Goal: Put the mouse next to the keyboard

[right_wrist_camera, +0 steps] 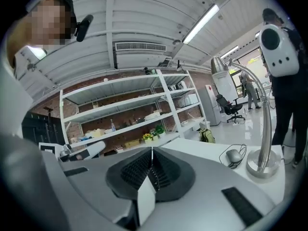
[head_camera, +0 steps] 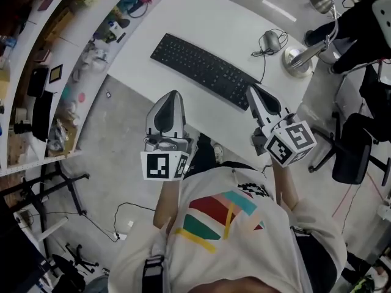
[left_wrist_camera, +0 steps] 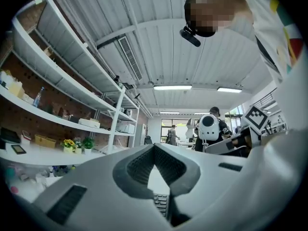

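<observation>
A black keyboard [head_camera: 204, 71] lies slantwise on the white table [head_camera: 201, 17]. A grey wired mouse [head_camera: 271, 40] rests at the far right of the table beside a lamp base, well apart from the keyboard; the right gripper view also shows the mouse [right_wrist_camera: 234, 155]. My left gripper [head_camera: 175, 94] hovers off the table's near edge, in front of the keyboard, shut and empty. My right gripper [head_camera: 250, 88] points at the keyboard's right end, shut with nothing in it. The jaw tips of each gripper meet in its own view, left [left_wrist_camera: 154, 146] and right [right_wrist_camera: 152, 150].
A chrome desk lamp [head_camera: 299, 57] stands just right of the mouse, its cable looped beside it. Cluttered white shelves [head_camera: 55, 72] run along the left. A person in black [head_camera: 360, 29] and a black office chair [head_camera: 351, 154] are at the right.
</observation>
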### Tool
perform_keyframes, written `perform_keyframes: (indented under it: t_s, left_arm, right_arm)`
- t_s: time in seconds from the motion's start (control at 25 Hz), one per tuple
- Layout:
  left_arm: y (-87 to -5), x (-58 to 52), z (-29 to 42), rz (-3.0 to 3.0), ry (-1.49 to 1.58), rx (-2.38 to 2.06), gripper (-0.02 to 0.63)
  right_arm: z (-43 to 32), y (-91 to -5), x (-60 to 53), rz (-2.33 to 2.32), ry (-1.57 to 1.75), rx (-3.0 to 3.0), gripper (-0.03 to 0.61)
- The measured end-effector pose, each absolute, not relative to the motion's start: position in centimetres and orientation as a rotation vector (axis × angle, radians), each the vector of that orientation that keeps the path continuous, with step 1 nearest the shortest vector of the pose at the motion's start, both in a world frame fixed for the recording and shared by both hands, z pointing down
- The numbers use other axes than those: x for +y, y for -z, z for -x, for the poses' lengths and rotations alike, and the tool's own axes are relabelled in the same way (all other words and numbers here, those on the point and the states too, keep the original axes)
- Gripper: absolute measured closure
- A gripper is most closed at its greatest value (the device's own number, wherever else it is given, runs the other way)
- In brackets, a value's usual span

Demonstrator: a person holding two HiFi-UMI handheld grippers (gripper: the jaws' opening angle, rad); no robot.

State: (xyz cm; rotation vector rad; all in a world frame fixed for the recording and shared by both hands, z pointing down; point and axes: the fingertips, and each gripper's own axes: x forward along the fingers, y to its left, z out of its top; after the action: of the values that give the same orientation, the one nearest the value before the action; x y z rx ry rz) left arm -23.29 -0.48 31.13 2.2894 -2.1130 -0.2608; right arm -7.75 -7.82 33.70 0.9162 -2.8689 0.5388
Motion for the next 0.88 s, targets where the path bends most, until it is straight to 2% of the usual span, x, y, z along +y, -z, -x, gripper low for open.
perform_keyframes:
  t_s: [0.44,0.52,0.56,0.88]
  left_arm:
    - [-32.9,-11.3,19.3,-2.446,0.238,-1.839,0.569]
    - [-33.4,-13.3,18.4,-2.467,0.229,-1.788,0.569]
    - [-33.6,-14.3,17.9,-2.475,0.224,-1.764,0.569]
    - [-36.6,-20.5,15.9,-2.515,0.146,-1.640,0.569]
  right_arm:
    - [3.9,-34.9,-20.1,-1.231,-0.315,-2.663,0.558]
    - [2.1,-36.2,-23.8,-1.310,-0.212,-2.547,0.338]
    - [1.3,-37.1,-25.7,-1.334,-0.181,-2.493,0.298]
    - [-2.8,-47.2,-36.7,-1.379,-0.335,-2.236,0.291]
